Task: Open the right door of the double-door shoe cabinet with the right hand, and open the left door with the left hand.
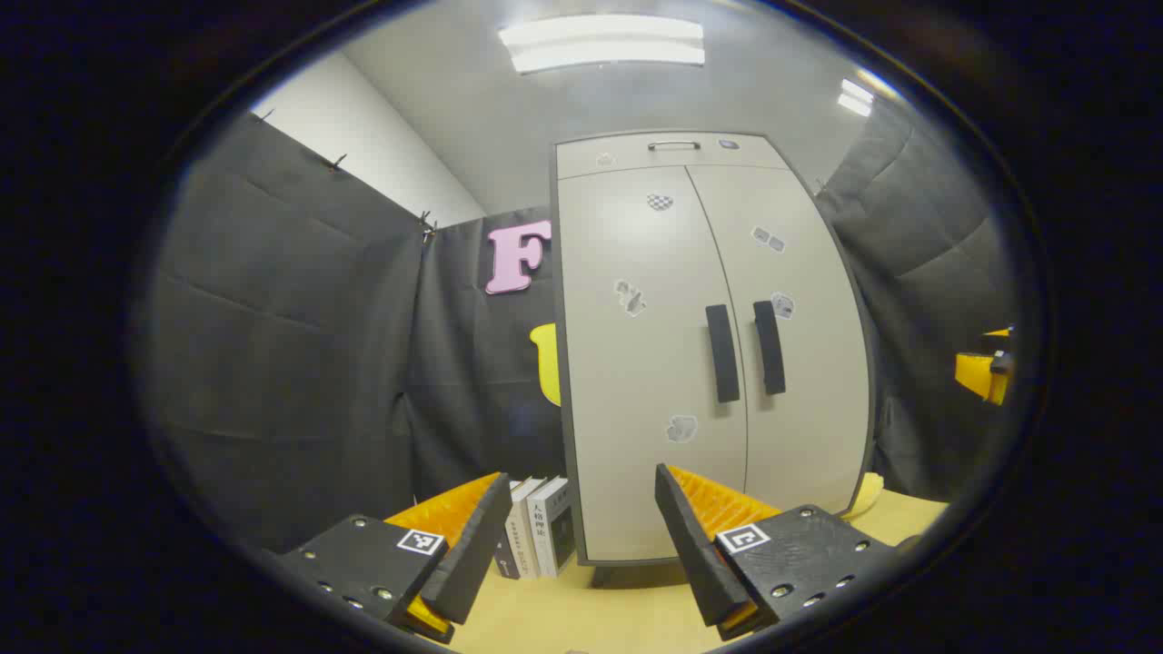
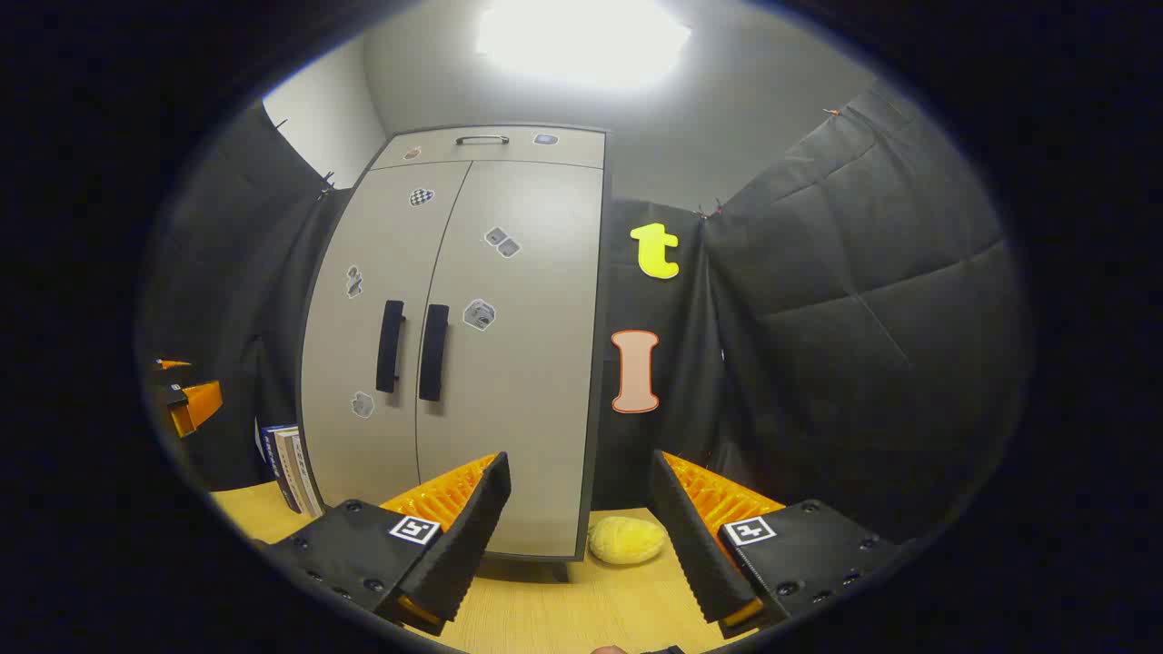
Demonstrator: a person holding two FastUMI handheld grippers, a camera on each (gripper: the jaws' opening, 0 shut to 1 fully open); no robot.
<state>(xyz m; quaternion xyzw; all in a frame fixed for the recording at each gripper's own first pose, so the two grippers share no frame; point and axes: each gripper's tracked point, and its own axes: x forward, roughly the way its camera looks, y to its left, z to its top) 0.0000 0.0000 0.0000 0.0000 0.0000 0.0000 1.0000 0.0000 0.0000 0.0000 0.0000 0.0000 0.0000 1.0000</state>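
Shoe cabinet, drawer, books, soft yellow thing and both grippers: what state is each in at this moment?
Left door: closed.
Right door: closed.
Left handle: untouched.
Right handle: untouched.
Top drawer: shut.
Books: upright beside the cabinet on the table.
Yellow soft object: lying on the table.
Left gripper: open, holding nothing.
Right gripper: open, holding nothing.

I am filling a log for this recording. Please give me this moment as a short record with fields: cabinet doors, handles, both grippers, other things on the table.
cabinet: shoe cabinet upright on the table
doors: left door and right door both closed
handles: left handle, right handle, side by side, untouched
left gripper: open, apart from the cabinet
right gripper: open, apart from the cabinet
other things: books left of the cabinet; yellow soft thing at its right foot
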